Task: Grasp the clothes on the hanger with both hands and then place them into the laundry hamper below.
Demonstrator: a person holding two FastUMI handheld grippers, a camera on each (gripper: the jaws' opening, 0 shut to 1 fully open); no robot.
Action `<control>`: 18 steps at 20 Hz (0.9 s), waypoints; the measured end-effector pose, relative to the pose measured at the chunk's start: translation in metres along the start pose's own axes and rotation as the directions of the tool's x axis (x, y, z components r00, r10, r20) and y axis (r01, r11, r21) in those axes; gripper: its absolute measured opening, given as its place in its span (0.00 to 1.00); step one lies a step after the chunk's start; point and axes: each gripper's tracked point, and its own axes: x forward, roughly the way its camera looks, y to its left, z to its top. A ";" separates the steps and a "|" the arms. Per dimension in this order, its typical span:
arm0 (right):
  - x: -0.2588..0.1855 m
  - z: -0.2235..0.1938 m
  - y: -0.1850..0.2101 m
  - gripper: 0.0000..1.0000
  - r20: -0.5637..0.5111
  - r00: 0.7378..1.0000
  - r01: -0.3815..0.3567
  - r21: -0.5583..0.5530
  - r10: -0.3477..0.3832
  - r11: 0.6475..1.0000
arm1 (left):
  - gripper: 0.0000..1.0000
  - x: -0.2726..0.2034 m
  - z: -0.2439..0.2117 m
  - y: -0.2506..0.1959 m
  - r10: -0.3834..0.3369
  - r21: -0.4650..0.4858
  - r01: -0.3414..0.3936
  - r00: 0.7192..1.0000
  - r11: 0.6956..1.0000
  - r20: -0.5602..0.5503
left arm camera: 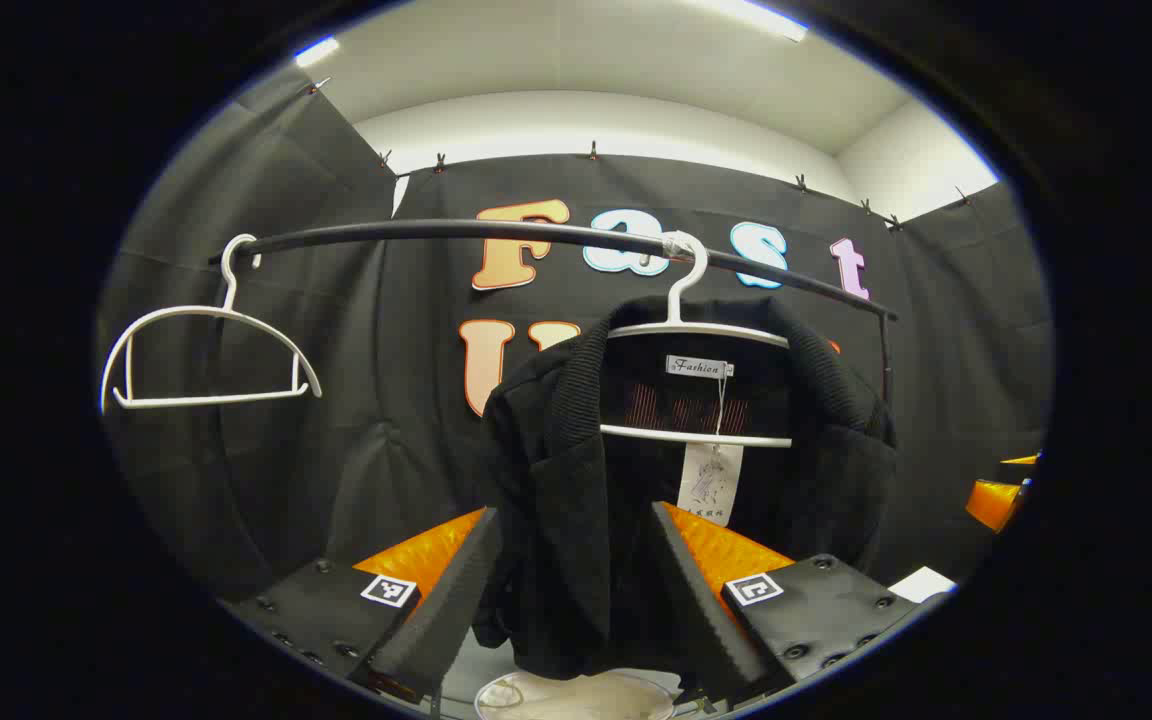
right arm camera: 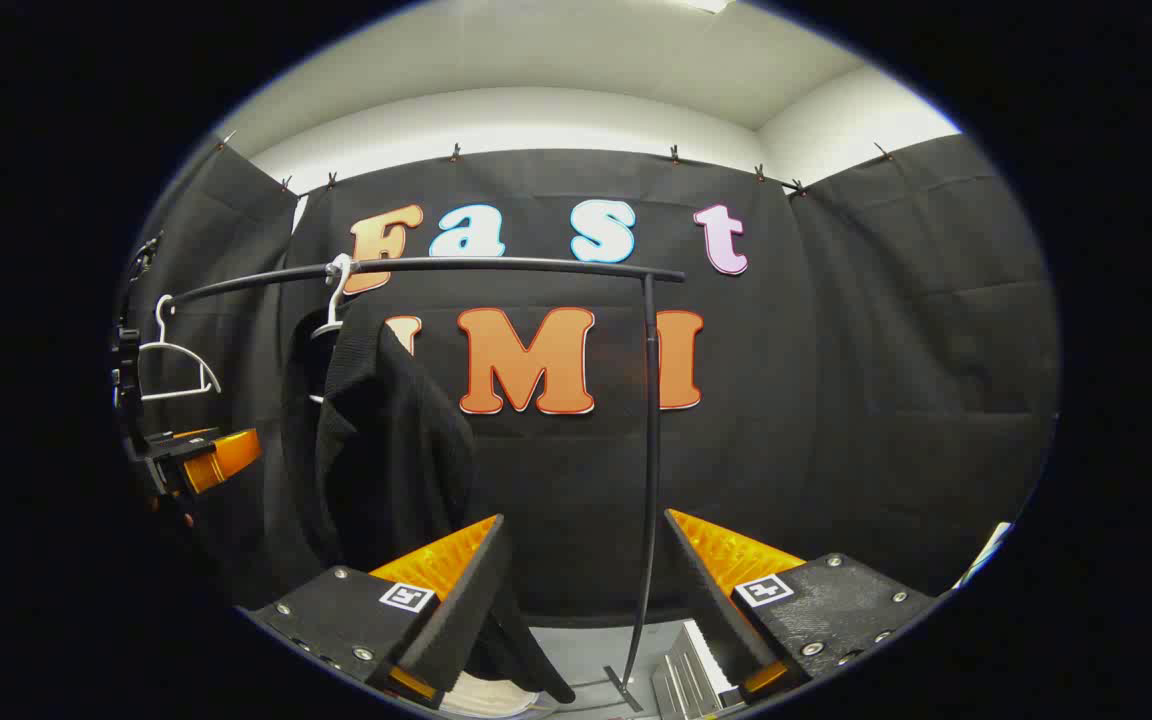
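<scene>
Clothes (one black jacket) hang at 12 o'clock; left hand-held gripper and right hand-held gripper gape released.

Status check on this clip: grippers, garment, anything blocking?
Left gripper open, facing the black garment. Right gripper open, off to its side. Garment on white hanger, on the rail. Nothing in between.

In the left gripper view, 2 hangers hang on the rail: the bare hanger at its left end, the hanger bearing the garment farther right. The hamper lies below the garment. The left gripper is near, its fingers spread before the garment.
</scene>
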 end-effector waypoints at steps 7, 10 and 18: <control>-0.004 0.006 -0.012 0.95 0.014 1.000 0.023 -0.008 -0.023 1.000 | 0.93 0.001 0.002 -0.002 0.006 -0.012 -0.006 1.000 1.000 0.007; -0.003 0.003 -0.016 1.00 0.010 1.000 0.027 -0.010 -0.027 1.000 | 0.93 0.003 0.004 -0.008 -0.006 0.004 0.006 1.000 1.000 0.010; -0.003 -0.002 -0.002 1.00 -0.006 1.000 0.007 -0.007 -0.007 1.000 | 0.93 0.002 -0.001 0.003 0.016 0.012 -0.016 1.000 1.000 0.006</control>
